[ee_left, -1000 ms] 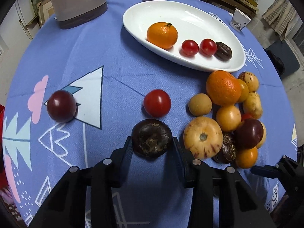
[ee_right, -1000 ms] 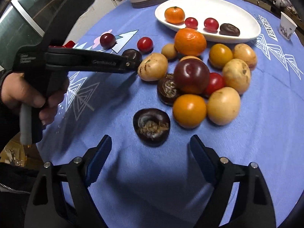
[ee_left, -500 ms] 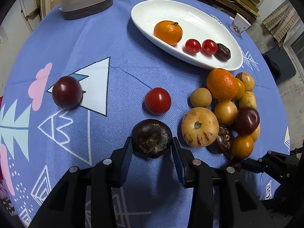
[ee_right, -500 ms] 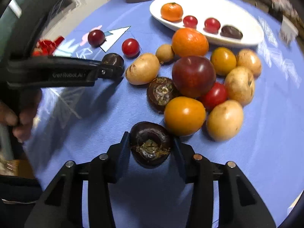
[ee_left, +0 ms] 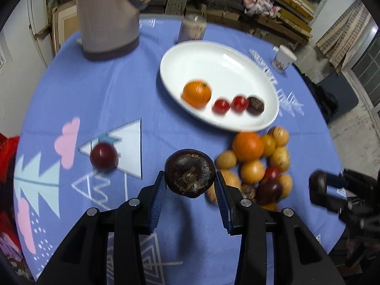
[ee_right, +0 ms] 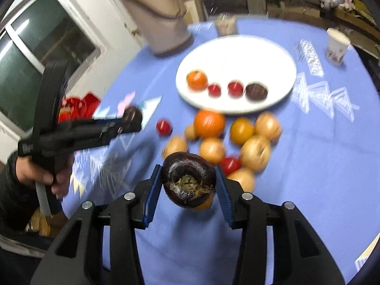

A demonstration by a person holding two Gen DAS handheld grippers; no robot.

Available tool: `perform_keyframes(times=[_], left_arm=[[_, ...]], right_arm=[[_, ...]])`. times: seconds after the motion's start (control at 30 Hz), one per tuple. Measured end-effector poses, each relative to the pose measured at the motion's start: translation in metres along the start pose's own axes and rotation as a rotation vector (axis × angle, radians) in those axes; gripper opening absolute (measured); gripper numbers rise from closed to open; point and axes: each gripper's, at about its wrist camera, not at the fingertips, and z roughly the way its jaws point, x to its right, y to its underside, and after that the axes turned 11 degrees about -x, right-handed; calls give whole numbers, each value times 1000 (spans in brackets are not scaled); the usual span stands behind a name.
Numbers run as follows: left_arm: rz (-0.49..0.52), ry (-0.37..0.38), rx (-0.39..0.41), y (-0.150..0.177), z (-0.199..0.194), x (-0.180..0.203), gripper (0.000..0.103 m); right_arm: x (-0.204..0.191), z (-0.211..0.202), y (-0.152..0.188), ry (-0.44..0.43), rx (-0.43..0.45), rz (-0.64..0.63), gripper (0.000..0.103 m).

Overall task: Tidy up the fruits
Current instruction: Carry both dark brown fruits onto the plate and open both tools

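Note:
My left gripper (ee_left: 190,185) is shut on a dark brown mangosteen (ee_left: 190,173) and holds it above the blue tablecloth. My right gripper (ee_right: 188,185) is shut on another dark mangosteen (ee_right: 188,180), also lifted. The white oval plate (ee_left: 228,54) beyond holds an orange (ee_left: 196,93), two red tomatoes (ee_left: 220,105) and a dark fruit (ee_left: 255,105). A pile of loose fruit (ee_left: 258,163) lies right of the left gripper, with a big orange (ee_right: 209,123) at its far side. The left gripper also shows in the right wrist view (ee_right: 133,118).
A dark red plum (ee_left: 103,156) lies alone at the left and a red tomato (ee_right: 163,127) near the pile. A beige jug (ee_left: 106,16), a can (ee_left: 192,27) and a paper cup (ee_left: 282,58) stand at the table's far side. The right gripper shows at the left wrist view's right edge (ee_left: 320,187).
Both grippers have lifted their mangosteens off the table and moved up; the views now tilt toward the plate. A second ago the right gripper was open.

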Motion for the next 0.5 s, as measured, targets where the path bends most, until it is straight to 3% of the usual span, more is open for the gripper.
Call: perform_keyframes(times=[0.17,0.5], left_arm=[[32,-7,49,-25,-12,14,41],[58,-2,36,-72,13,28,41]], right_arm=[[20,-15,-34,31,80,20,43],[56,-5,-86,41,129,66,43]])
